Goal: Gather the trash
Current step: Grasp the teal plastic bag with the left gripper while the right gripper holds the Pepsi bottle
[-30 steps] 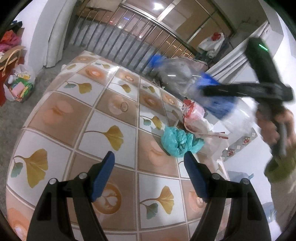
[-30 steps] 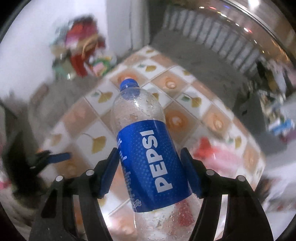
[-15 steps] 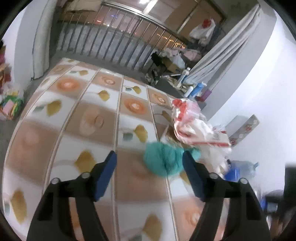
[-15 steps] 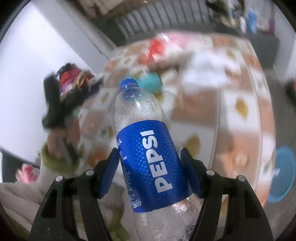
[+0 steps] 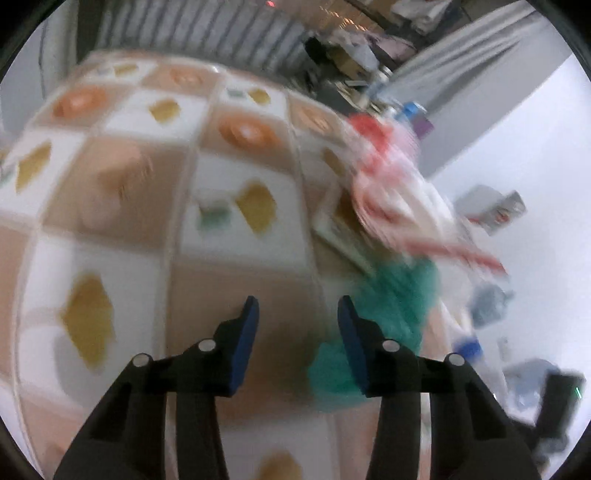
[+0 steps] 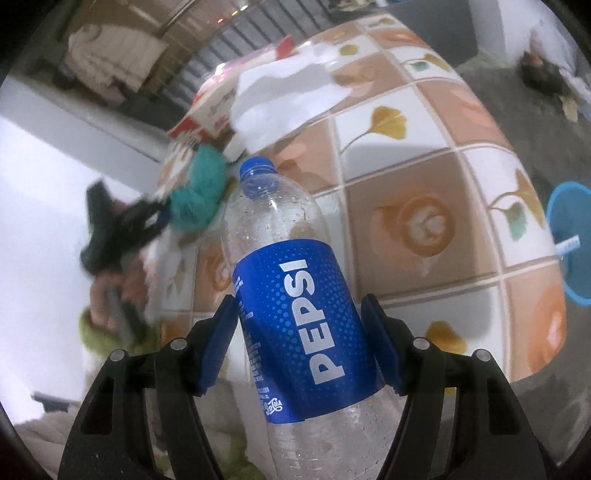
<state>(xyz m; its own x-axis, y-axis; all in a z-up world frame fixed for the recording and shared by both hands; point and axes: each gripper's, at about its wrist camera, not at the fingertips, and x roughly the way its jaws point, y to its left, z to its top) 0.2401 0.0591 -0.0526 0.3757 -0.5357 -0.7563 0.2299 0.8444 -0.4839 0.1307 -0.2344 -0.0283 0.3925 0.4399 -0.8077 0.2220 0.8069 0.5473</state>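
Observation:
My right gripper (image 6: pixel 301 325) is shut on an empty clear Pepsi bottle (image 6: pixel 295 302) with a blue label and blue cap, held above the tiled table (image 6: pixel 424 177). My left gripper (image 5: pixel 297 325) is open and empty, low over the table (image 5: pixel 236 280), just left of a crumpled teal bag (image 5: pixel 391 310). The teal bag also shows in the right wrist view (image 6: pixel 201 192), with the left gripper (image 6: pixel 122 225) beside it. Red-and-white plastic bags (image 5: pixel 388 192) lie behind the teal bag. The left wrist view is blurred.
A red-and-white carton (image 6: pixel 210 107) and white paper (image 6: pixel 284 92) lie at the table's far side. A blue bin (image 6: pixel 572 240) stands on the floor beyond the table's right edge. A railing (image 5: pixel 221 33) and clutter lie past the far edge.
My left gripper has dropped lower and closer to the teal bag, and its jaws have narrowed. My right gripper has swung round with the bottle still in it.

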